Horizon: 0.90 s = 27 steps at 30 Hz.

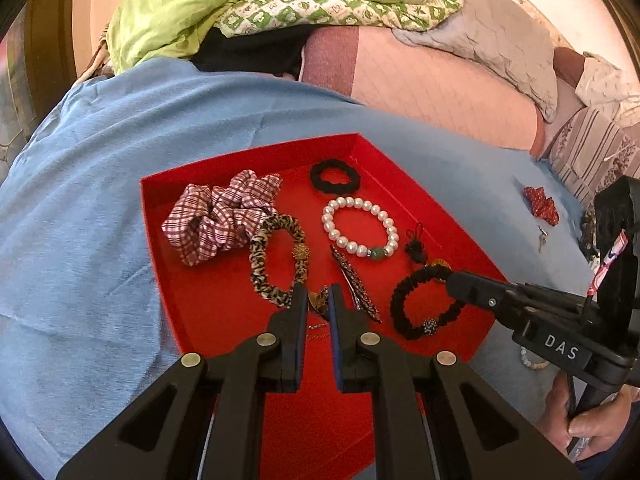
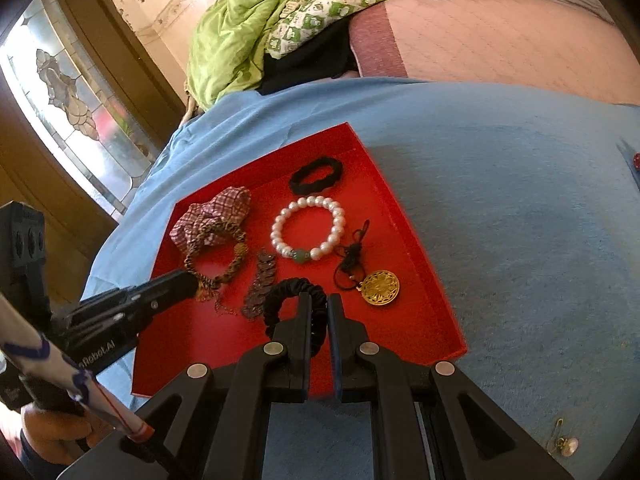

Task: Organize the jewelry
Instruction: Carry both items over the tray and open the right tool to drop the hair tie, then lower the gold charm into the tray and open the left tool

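A red tray [image 1: 248, 160] [image 2: 420, 264] lies on a blue cloth. In it are a plaid scrunchie [image 1: 220, 216] [image 2: 212, 216], a leopard hair tie [image 1: 276, 264] [image 2: 216, 264], a pearl bracelet [image 1: 360, 226] [image 2: 308, 228], a small black hair tie [image 1: 335, 176] [image 2: 316, 176], a dark beaded clip [image 1: 356, 284] [image 2: 260, 284], a gold pendant on black cord [image 2: 379, 288], and a black scrunchie [image 1: 424, 300] [image 2: 294, 292]. My left gripper [image 1: 319, 296] hovers low over a small chained piece [image 1: 320, 306], jaws narrowly apart. My right gripper [image 2: 319, 304] is narrowly open at the black scrunchie.
A green quilt [image 1: 240, 4] and grey bedding [image 1: 492, 36] lie on the pink bed behind. A red patterned piece [image 1: 540, 204] and small trinkets [image 2: 564, 442] lie on the cloth right of the tray. A window [image 2: 68, 92] is at left.
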### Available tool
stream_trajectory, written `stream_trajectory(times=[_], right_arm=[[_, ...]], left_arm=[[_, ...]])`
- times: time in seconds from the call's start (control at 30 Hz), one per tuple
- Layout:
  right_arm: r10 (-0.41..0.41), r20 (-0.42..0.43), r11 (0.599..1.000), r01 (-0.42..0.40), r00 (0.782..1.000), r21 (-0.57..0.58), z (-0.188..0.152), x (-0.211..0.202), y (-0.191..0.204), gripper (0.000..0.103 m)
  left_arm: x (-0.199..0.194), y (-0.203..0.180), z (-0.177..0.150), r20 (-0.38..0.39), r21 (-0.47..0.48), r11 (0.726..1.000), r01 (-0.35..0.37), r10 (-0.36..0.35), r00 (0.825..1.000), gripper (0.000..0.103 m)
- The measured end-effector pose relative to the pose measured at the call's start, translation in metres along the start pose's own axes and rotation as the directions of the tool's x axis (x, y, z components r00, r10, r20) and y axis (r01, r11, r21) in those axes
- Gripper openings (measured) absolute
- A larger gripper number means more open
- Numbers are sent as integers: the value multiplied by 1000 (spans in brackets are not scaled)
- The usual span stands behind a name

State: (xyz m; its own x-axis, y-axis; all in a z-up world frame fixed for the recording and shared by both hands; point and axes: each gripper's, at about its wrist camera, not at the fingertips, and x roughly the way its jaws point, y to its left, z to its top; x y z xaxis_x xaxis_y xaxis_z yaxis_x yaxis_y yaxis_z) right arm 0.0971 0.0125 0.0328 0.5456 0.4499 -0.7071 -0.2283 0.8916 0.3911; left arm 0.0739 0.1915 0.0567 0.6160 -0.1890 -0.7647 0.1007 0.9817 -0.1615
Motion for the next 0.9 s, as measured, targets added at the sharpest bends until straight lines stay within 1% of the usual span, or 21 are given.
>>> stream_trajectory(times=[0.3, 0.63, 0.9], right_arm=[[-21, 4, 1000, 21, 1000, 9, 2, 6, -4, 9], [-34, 10, 999, 34, 999, 9, 4, 9, -7, 9], [-22, 6, 1000, 22, 1000, -11, 3, 10, -2, 9]], left_arm=[[9, 0, 0, -17, 12, 999, -33, 33, 999, 10], [13, 4, 1, -25, 16, 999, -50, 50, 998, 10], [16, 4, 1, -32, 21, 997, -68, 69, 997, 10]])
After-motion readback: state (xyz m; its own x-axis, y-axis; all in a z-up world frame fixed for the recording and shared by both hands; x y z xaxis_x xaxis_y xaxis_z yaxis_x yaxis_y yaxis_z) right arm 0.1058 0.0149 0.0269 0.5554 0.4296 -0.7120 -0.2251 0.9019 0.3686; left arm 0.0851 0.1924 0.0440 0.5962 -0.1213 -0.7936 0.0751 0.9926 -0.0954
